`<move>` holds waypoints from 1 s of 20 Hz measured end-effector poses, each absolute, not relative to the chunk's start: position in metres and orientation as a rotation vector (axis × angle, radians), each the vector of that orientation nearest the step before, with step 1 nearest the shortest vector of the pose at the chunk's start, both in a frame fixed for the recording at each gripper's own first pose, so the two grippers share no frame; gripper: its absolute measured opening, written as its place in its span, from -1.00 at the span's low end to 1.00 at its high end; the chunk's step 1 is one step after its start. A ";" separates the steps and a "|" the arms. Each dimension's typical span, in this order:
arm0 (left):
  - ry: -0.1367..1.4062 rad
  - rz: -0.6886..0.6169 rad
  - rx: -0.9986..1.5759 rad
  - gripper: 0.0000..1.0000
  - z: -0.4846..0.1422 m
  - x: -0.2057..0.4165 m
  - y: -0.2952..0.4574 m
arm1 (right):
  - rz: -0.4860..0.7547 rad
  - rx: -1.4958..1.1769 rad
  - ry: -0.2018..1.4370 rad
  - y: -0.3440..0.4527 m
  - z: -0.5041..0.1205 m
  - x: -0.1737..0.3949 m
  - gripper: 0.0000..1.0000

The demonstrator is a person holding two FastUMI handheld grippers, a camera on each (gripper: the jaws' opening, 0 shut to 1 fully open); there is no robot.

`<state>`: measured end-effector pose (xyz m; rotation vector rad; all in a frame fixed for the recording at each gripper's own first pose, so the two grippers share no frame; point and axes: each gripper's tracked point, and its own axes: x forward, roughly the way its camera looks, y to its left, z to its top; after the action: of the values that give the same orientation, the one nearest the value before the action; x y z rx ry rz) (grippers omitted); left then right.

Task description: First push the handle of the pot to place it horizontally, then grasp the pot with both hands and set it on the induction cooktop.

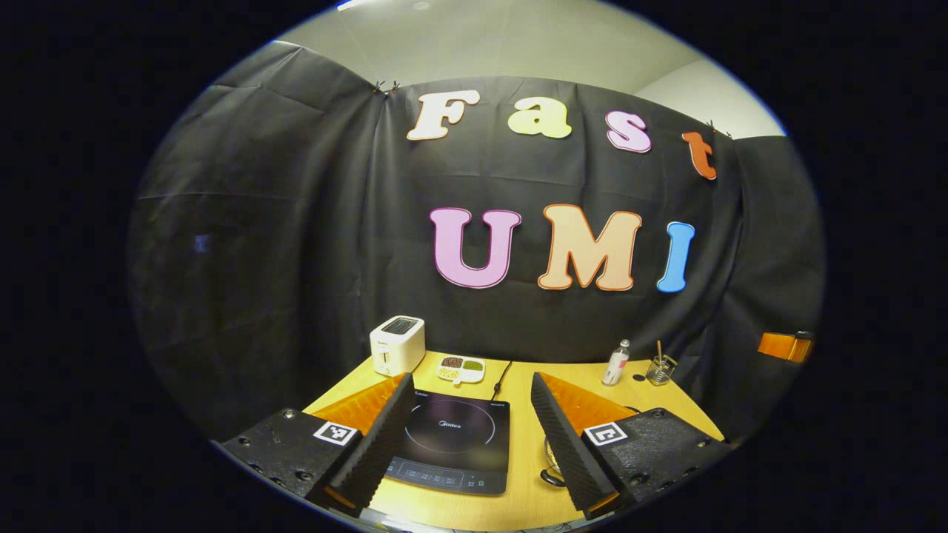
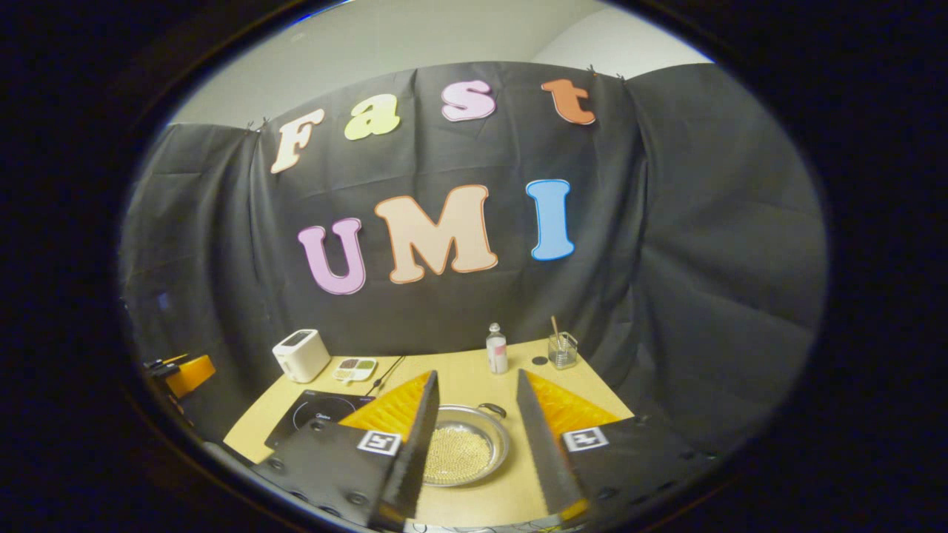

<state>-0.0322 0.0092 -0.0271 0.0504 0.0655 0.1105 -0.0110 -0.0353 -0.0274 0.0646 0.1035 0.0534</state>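
The wooden table (image 2: 474, 511) carries everything. The black induction cooktop (image 1: 453, 444) lies near its front edge, left of centre. Just to its right sits the metal pot (image 2: 463, 453), a small handle (image 2: 492, 408) at its far rim. At the back edge stand a white toaster (image 1: 398, 345), a divided dish (image 1: 461, 369), a bottle (image 2: 496, 349) and a glass jar (image 2: 562, 350). The left gripper (image 1: 470, 437) hangs open above the cooktop; the right gripper (image 2: 470, 444) hangs open above the pot, touching nothing.
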 end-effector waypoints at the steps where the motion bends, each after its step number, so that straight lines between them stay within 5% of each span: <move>1: 0.068 0.118 0.053 0.92 -0.029 -0.033 0.012 | 0.055 0.068 0.112 -0.034 -0.031 -0.011 -0.19; 5: 0.080 0.133 0.060 0.84 -0.034 -0.034 0.019 | 0.041 0.107 0.144 -0.038 -0.043 -0.008 -0.89; 7: 0.080 0.137 0.057 0.84 -0.035 -0.033 0.021 | 0.036 0.101 0.170 -0.037 -0.056 -0.006 -1.00; 11: 0.093 0.144 0.059 0.84 -0.042 -0.034 0.024 | 0.042 0.096 0.252 -0.031 -0.091 -0.003 -0.89; 12: 0.097 0.148 0.064 0.99 -0.042 -0.035 0.025 | 0.045 0.098 0.281 -0.029 -0.103 -0.004 -0.89; 20: 0.132 0.156 0.071 0.92 -0.056 -0.039 0.034 | 0.098 0.097 0.570 -0.002 -0.207 -0.018 -0.89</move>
<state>-0.0385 0.0336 -0.0557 0.0710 0.1317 0.1564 -0.0179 -0.0017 -0.2073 0.0974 0.5702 0.0983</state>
